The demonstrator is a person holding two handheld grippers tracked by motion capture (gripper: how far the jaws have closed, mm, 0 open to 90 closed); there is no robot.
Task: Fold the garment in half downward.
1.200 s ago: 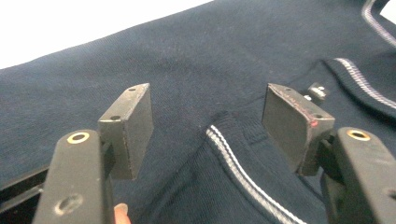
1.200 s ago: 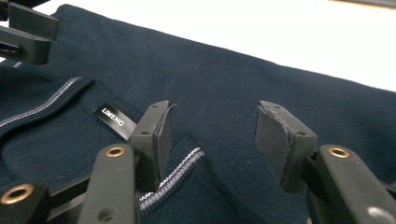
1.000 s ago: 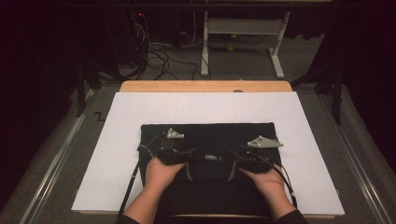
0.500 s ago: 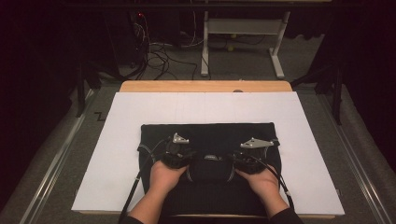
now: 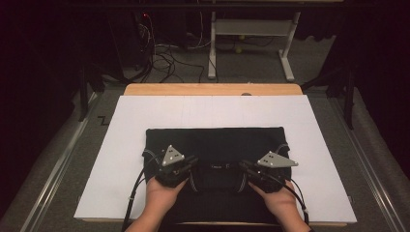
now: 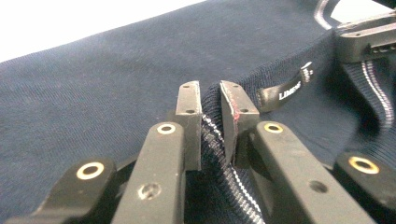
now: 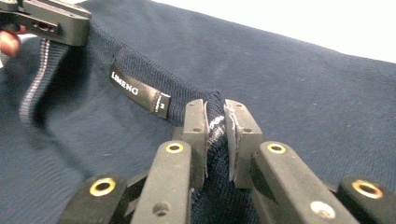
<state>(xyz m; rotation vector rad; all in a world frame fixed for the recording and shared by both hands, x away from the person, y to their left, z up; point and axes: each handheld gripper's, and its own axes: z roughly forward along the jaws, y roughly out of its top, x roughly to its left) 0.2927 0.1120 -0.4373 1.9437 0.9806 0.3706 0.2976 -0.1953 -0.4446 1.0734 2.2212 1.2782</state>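
The dark navy knitted sweater [image 5: 215, 150] lies flat on the white sheet [image 5: 121, 145] covering the table, its ribbed striped collar [image 6: 212, 133] toward the person. The left gripper [image 6: 211, 100] pinches the collar rib between its jaws; the right gripper [image 7: 215, 119] pinches the same rib just past the black woven label [image 7: 137, 91]. Each bite takes only the narrow edge of the rib, so I judge a sharp lift or an uneven pull between the hands could let the knit slide out, or stretch the neckline askew. Against the frame a second ago, both grippers have drawn nearer the person while the sweater's far edge has stayed put.
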